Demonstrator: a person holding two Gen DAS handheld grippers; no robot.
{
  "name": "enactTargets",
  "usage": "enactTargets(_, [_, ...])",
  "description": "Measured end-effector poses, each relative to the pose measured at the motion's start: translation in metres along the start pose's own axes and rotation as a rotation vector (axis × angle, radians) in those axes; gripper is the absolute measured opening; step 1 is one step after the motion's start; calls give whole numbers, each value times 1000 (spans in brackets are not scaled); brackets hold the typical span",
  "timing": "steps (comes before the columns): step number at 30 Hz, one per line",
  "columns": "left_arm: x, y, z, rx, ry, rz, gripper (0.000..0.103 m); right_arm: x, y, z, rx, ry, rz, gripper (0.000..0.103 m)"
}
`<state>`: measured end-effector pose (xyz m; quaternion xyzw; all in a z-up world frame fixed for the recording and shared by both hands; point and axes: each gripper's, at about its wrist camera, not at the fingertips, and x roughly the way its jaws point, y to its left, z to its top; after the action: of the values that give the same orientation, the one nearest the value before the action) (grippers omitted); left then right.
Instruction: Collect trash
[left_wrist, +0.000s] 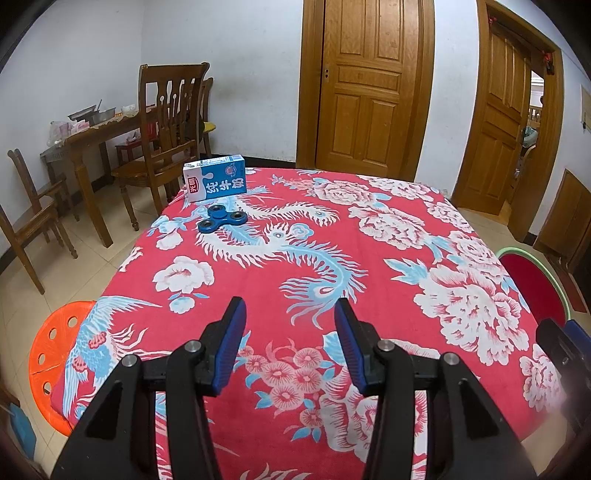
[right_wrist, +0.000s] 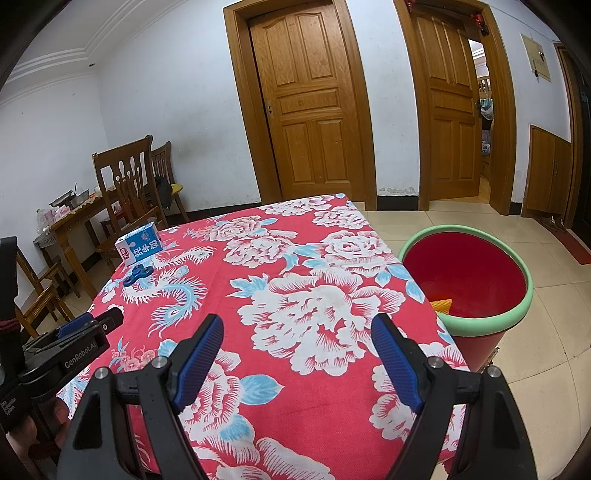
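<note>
A blue and white milk carton (left_wrist: 215, 178) (right_wrist: 139, 248) lies on its side at the far left corner of the table's red flowered cloth (left_wrist: 369, 258) (right_wrist: 295, 258). Just in front of it lies a blue fidget spinner (left_wrist: 220, 218) (right_wrist: 137, 277). My left gripper (left_wrist: 290, 308) hovers open over the near part of the cloth, well short of both, nothing between its blue pads. My right gripper (right_wrist: 297, 326) is open wider, empty, over the cloth's near right part. A red bin with a green rim (right_wrist: 476, 280) (left_wrist: 532, 280) stands on the floor at the table's right edge.
An orange object (right_wrist: 441, 305) lies inside the bin. An orange plastic stool (left_wrist: 55, 354) stands at the table's near left. Wooden chairs (left_wrist: 166, 147) and a side table (left_wrist: 99, 133) with dishes fill the left wall. Two wooden doors (right_wrist: 310, 110) are behind.
</note>
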<state>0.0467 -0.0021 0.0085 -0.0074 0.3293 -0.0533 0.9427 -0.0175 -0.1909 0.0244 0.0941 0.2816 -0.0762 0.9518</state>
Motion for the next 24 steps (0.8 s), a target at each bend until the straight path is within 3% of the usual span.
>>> enactTargets(24, [-1, 0, 0, -1, -4, -1, 50, 0, 0, 0, 1, 1, 1, 84])
